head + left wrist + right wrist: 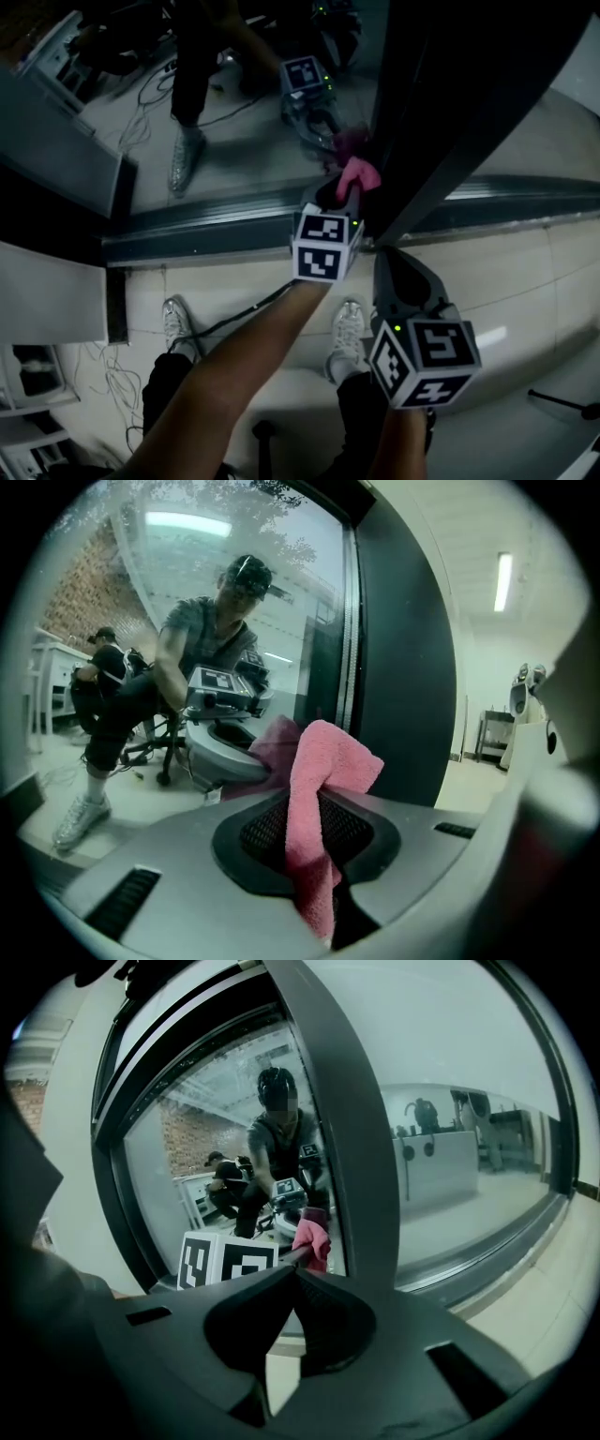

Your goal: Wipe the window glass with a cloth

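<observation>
A pink cloth (359, 174) is pressed against the window glass (234, 112), right beside the dark upright frame (441, 141). My left gripper (342, 194) is shut on it, its marker cube just below. In the left gripper view the cloth (323, 789) hangs clamped between the jaws, its top fold touching the glass (187, 602), which mirrors the person and gripper. My right gripper (382, 255) hangs lower right, off the glass, jaws closed on nothing. The right gripper view shows its tips (295, 1271) meeting, with the cloth (312, 1235) and frame (347, 1147) beyond.
The grey window sill (216, 225) runs across below the glass. The person's white shoes (176, 323) stand on the pale floor with a cable between them. White furniture (47, 291) sits at the left, and a dark stand (562, 403) at the lower right.
</observation>
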A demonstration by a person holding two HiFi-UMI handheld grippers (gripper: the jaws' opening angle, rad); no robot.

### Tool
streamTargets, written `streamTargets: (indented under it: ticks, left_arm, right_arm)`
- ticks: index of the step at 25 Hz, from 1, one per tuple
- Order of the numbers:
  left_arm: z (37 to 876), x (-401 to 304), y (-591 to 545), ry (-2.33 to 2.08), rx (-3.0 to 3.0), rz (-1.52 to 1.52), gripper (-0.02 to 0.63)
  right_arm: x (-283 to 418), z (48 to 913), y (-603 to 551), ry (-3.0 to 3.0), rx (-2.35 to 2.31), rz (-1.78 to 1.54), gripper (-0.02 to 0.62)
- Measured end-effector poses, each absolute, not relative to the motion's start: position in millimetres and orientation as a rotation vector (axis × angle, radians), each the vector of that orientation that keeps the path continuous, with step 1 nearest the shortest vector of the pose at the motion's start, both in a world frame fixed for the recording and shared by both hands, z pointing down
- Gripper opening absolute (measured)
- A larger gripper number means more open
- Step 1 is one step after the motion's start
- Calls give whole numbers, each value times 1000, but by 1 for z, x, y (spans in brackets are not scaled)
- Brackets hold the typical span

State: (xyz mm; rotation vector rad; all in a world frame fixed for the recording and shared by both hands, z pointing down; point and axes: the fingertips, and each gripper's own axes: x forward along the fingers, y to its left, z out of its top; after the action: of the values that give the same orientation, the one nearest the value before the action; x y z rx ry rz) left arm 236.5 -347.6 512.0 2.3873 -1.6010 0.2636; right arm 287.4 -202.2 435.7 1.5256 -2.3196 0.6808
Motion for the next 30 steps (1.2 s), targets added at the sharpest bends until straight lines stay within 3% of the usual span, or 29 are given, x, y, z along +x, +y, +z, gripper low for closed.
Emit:
streamTargets:
  ticks: [12, 18, 30]
  left_arm:
    - [501, 131, -327, -1719, 2325, 238, 61]
    - [499, 115, -321, -1768, 2304, 243, 61]
    - [492, -20, -293, -1897, 2159, 184, 61]
  right_arm:
    - [205, 431, -205, -2414, 1346, 653, 6]
    - [204, 439, -210, -2439, 1301, 658, 6]
    - [116, 447, -208, -2408, 1195, 568, 6]
